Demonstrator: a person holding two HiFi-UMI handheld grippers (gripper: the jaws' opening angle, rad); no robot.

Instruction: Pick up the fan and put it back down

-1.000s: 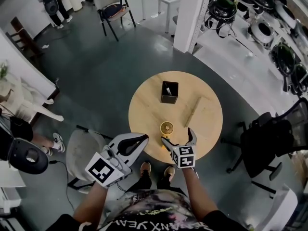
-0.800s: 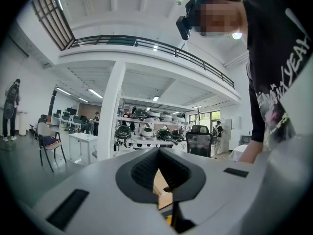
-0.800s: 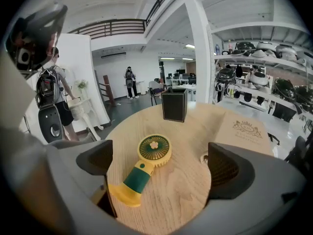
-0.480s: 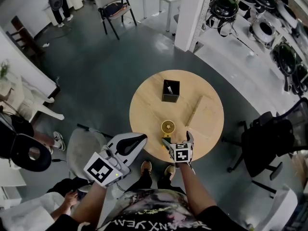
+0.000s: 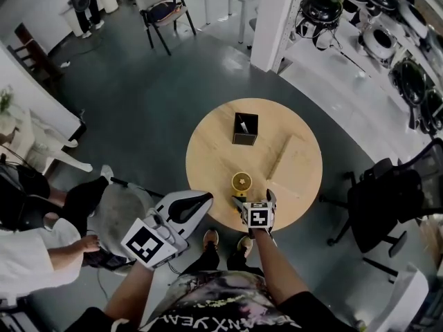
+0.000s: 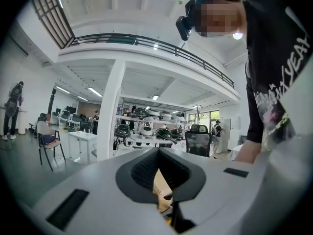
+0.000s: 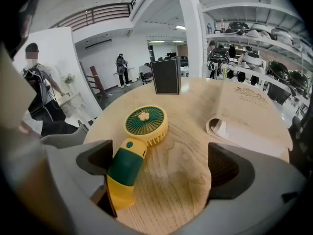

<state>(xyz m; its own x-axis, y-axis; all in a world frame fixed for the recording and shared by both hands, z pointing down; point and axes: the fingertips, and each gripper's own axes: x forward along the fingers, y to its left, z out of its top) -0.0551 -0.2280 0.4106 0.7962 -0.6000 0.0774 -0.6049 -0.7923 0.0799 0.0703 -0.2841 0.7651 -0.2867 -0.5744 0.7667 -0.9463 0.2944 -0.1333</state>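
Note:
A small yellow and green hand fan (image 5: 240,182) lies flat on the round wooden table (image 5: 208,151), near its front edge. In the right gripper view the fan's round head (image 7: 145,123) points away and its green and yellow handle (image 7: 122,173) lies between the jaws, against the left finger (image 7: 93,160). My right gripper (image 5: 253,199) (image 7: 161,165) is open, low over the table, with bare wood between the handle and the right finger. My left gripper (image 5: 206,198) (image 6: 159,153) is shut on nothing, held off the table's left front edge.
A black open box (image 5: 244,128) (image 7: 165,76) stands at the table's far side. An open booklet (image 5: 294,159) (image 7: 249,116) lies at the right. A grey chair (image 5: 121,216) is below my left gripper, a black office chair (image 5: 387,199) at the right, a person in white (image 5: 41,254) at lower left.
My right gripper has moved forward and inward, and the fan's handle now lies between its jaws. The left gripper has stayed put. A person in white has come in at lower left.

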